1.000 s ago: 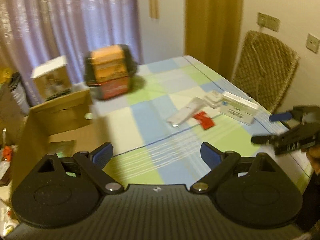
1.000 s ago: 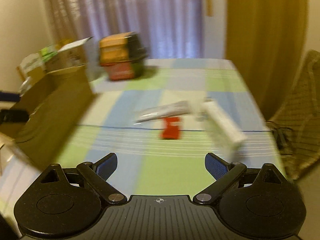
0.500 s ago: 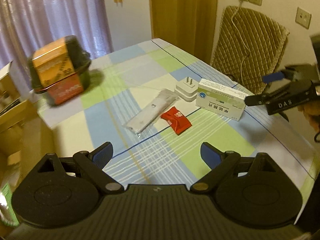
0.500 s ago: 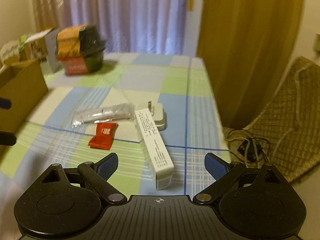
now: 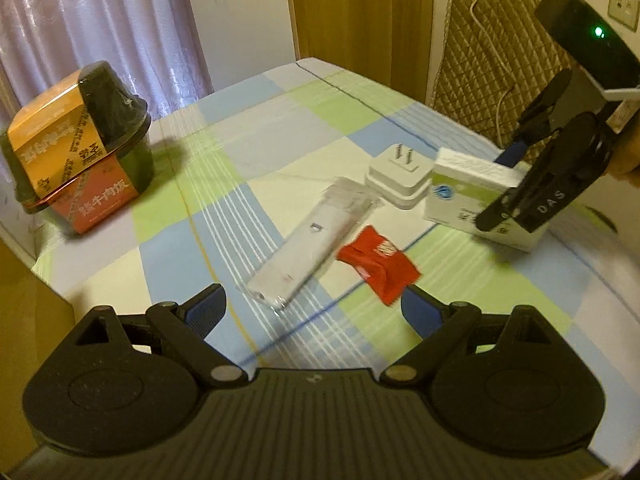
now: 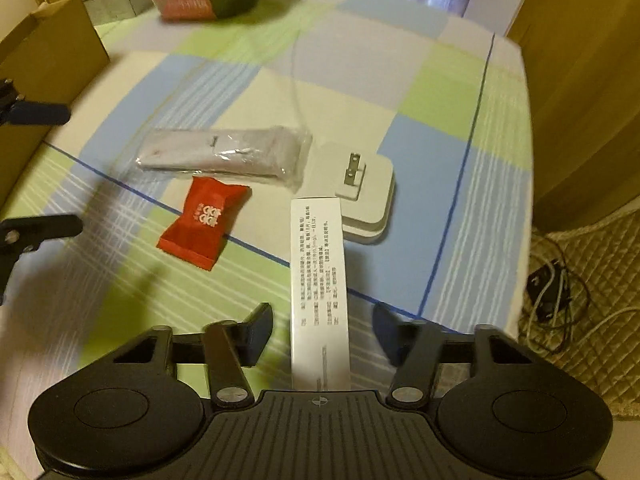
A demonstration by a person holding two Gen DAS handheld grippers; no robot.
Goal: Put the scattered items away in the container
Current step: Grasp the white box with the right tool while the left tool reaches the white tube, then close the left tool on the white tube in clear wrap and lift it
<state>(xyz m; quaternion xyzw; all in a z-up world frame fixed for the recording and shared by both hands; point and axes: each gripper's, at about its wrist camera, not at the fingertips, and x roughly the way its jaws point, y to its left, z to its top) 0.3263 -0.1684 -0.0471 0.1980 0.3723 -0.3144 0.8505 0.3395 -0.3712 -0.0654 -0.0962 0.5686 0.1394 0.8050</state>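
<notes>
The tidying looks barely begun: four items lie clustered on the checked blue-and-green tablecloth (image 6: 400, 80). The right gripper (image 6: 322, 334) straddles the long white cardboard medicine box (image 6: 318, 280), jaws spread wide and not yet touching it. The left gripper (image 5: 312, 306) hovers wide open and empty over the clear-bagged white stick (image 5: 308, 240). The red foil sachet (image 6: 204, 222) and the white two-pin plug adapter (image 6: 356, 192), just beside the box, wait too. The brown cardboard container (image 6: 48, 56) stands at the table's left edge. A black-and-orange meal tub (image 5: 76, 148) sits well apart, obstructing nothing.
</notes>
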